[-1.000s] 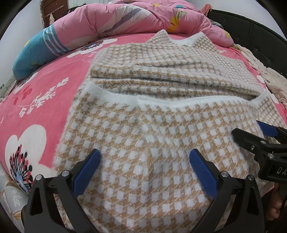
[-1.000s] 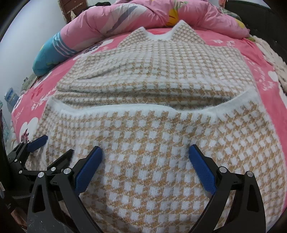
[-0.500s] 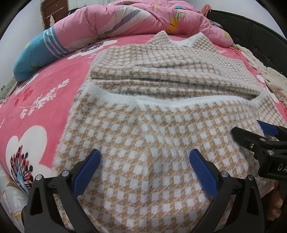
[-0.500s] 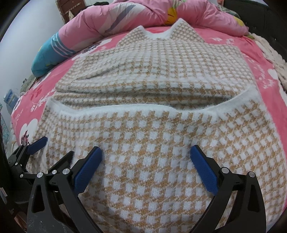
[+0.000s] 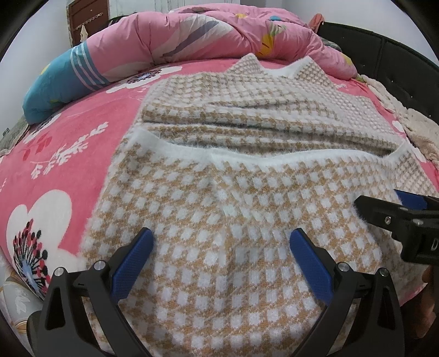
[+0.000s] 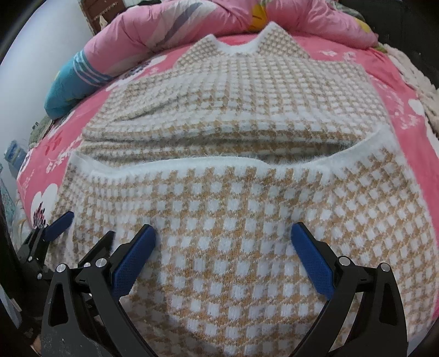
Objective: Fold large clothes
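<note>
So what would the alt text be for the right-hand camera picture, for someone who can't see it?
A fuzzy tan-and-white checked sweater lies on a pink flowered bed, its bottom part folded up toward the neckline, white hem running across the middle. The right gripper, jaws open, blue-padded fingers over the folded part. The left gripper enters at lower left; a pink quilt is bunched behind.

Pink floral bed [image 5: 68,153] bearing checked sweater [image 5: 219,214], rolled pink quilt [image 5: 192,35].
</note>
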Demonstrator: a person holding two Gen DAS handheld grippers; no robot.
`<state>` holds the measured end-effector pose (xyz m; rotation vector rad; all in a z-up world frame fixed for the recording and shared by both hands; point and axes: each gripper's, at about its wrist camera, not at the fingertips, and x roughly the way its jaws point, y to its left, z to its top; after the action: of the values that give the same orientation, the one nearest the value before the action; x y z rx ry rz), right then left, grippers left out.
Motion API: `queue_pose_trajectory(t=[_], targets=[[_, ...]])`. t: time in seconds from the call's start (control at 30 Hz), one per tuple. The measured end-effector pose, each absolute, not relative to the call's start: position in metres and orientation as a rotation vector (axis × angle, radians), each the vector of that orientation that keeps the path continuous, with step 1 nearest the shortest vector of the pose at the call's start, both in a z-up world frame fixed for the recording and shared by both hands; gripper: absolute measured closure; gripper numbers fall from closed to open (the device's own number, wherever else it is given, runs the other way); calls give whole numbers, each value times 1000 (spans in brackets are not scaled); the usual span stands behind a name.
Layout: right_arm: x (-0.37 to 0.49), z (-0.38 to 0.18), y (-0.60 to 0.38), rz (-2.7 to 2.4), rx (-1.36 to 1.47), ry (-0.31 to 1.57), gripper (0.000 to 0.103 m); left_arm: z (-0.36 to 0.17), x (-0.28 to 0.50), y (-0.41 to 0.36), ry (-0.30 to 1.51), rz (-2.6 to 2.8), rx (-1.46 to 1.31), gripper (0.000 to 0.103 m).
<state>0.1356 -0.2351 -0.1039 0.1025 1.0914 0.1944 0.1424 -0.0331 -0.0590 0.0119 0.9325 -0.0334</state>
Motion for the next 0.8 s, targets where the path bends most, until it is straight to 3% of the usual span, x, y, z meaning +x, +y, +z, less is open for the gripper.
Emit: queue_pose_trajectory(t=[0.8], targets=[[140, -105, -239, 237, 98, 1109, 8, -59, 146, -29, 920, -54, 5, 5]])
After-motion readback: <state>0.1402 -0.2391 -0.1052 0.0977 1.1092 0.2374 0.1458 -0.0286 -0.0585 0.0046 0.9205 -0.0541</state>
